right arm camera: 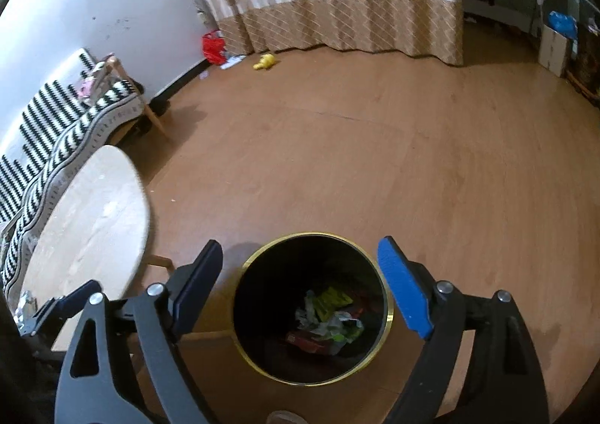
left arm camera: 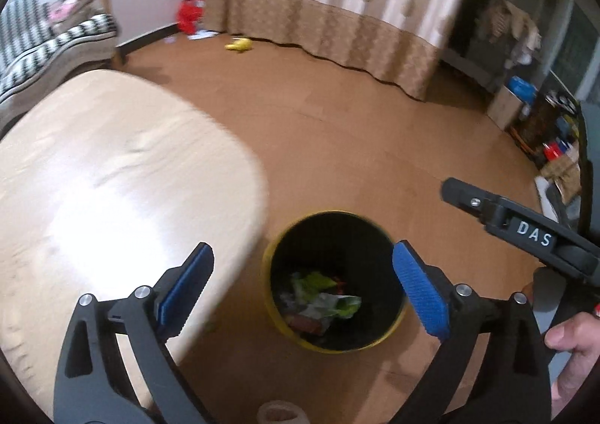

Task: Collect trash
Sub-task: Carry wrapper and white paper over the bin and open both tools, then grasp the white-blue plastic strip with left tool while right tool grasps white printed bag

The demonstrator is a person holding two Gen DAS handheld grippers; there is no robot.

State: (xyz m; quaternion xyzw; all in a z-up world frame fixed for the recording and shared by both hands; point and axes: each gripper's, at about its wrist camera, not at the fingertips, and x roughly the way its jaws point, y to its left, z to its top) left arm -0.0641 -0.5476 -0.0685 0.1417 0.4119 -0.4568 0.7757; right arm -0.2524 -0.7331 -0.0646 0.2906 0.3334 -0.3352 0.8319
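A wooden floor (right arm camera: 375, 161) fills both wrist views, with a pale round-edged table (left arm camera: 112, 180) outside the left gripper's left jaw and a black-and-white striped sofa (right arm camera: 56, 131) beyond it. Between the jaws of each tool sits the black wastebin (right arm camera: 311, 307) with a gold rim, standing on the floor just off the table's edge. The left gripper (left arm camera: 303, 289) hangs over it with its blue pads spread wide and nothing between them; the right gripper (right arm camera: 300, 285) is likewise wide open and empty, its jaws framing the bin mouth. Crumpled wrappers (right arm camera: 330, 315), green, white and red, lie at the bottom of the bin, below and between the jaws. Far ahead of the jaws, by the curtain (right arm camera: 337, 11), a red bag (right arm camera: 213, 46), scattered paper and a small yellow object (right arm camera: 264, 61) lie on the floor; whether they count as trash cannot be told. A crinkled foil scrap (right arm camera: 26, 307) lies outside the right gripper's left jaw, on the table's near edge. The risk from here, judging by the layout: the two tools hang close together over one narrow opening, so turning away carelessly could knock them together or clip the rim and tip the light-looking bin, spilling what is collected.
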